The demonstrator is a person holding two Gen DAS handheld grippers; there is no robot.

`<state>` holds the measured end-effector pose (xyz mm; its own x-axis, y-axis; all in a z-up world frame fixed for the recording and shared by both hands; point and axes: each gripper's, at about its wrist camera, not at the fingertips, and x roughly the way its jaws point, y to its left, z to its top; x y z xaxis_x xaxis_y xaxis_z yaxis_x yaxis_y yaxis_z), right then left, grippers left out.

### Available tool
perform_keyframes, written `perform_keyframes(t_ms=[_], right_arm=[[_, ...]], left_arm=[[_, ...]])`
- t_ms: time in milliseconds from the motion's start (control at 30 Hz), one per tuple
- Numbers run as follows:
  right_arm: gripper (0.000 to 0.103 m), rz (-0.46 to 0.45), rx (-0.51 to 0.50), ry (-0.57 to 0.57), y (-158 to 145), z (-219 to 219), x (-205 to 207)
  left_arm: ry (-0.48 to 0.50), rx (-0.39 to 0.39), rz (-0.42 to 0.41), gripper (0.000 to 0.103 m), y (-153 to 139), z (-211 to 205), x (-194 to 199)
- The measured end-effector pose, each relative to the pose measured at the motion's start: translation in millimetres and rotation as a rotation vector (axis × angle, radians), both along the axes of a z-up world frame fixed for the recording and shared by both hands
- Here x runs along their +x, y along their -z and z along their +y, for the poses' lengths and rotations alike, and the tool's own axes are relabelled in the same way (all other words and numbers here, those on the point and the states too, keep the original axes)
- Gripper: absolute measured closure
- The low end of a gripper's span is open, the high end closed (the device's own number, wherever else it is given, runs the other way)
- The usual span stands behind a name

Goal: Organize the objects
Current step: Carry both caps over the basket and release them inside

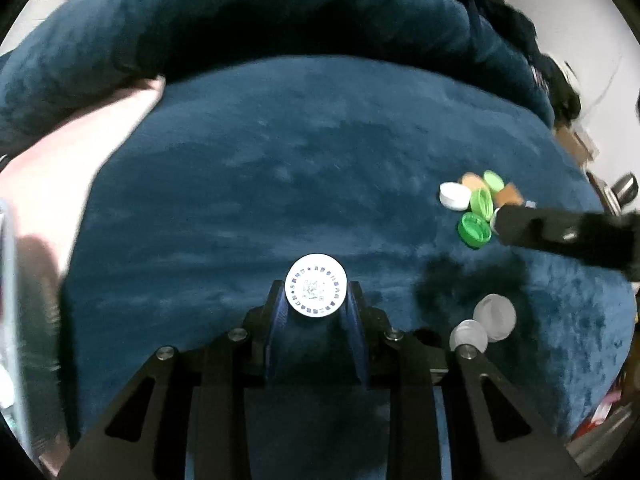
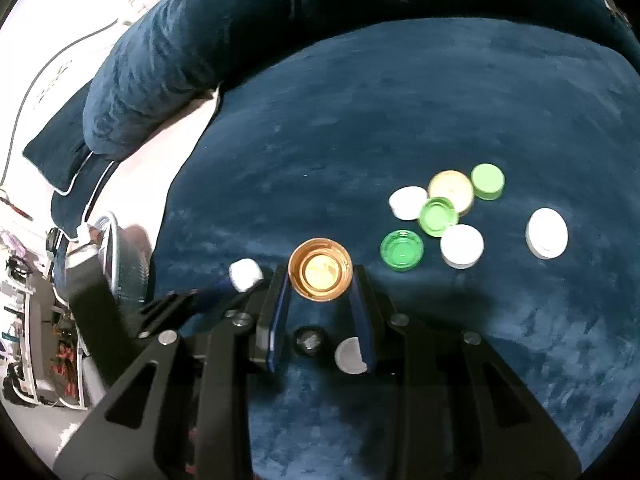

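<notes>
My left gripper (image 1: 316, 300) is shut on a white cap (image 1: 315, 286) with a printed code on top, held just over the dark blue plush cushion (image 1: 280, 160). In the right wrist view that same white cap (image 2: 245, 275) shows at the left. My right gripper (image 2: 320, 280) is shut on an amber cap (image 2: 320, 269), hollow side up. Right of it lies a cluster of loose caps: a dark green cap (image 2: 401, 250), a light green cap (image 2: 487, 181), a second amber cap (image 2: 451, 191) and several white ones, including a white cap (image 2: 547, 238) lying apart.
Two pale translucent caps (image 1: 494, 316) lie by my left gripper's right side. A grey cap (image 2: 351, 356) and a dark one (image 2: 309, 342) rest under my right gripper. A blue bolster (image 1: 280, 20) rims the back. Pink fabric (image 1: 80, 152) borders the left.
</notes>
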<state>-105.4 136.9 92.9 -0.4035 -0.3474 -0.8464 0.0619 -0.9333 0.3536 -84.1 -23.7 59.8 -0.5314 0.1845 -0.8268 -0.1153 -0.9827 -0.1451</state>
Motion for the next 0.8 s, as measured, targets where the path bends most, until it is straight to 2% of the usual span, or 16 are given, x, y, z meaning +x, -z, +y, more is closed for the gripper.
perform_keyframes(t_ms=[200, 367, 667, 800], right_arm=[[0.072, 0.029, -0.010, -0.060, -12.5, -33.3, 1.8], [0.072, 0.055, -0.027, -0.145, -22.5, -80.8, 1.5], [0.072, 0.086, -0.075, -0.358, -34.3, -194.1, 0.2], [0.072, 0.101, -0.087, -0.466, -41.3, -242.9, -3.3]], left_arm=[[-0.133, 0.000, 0.100, 0.073, -54.0, -58.9, 27.3], [-0.258, -0.023, 0.150, 0.073, -84.0, -116.5, 52.5], [-0.518, 0.007, 0.131, 0.073, -95.8, -227.3, 92.8], [-0.584, 0.048, 0.110, 0.073, -94.5, -272.1, 95.1]])
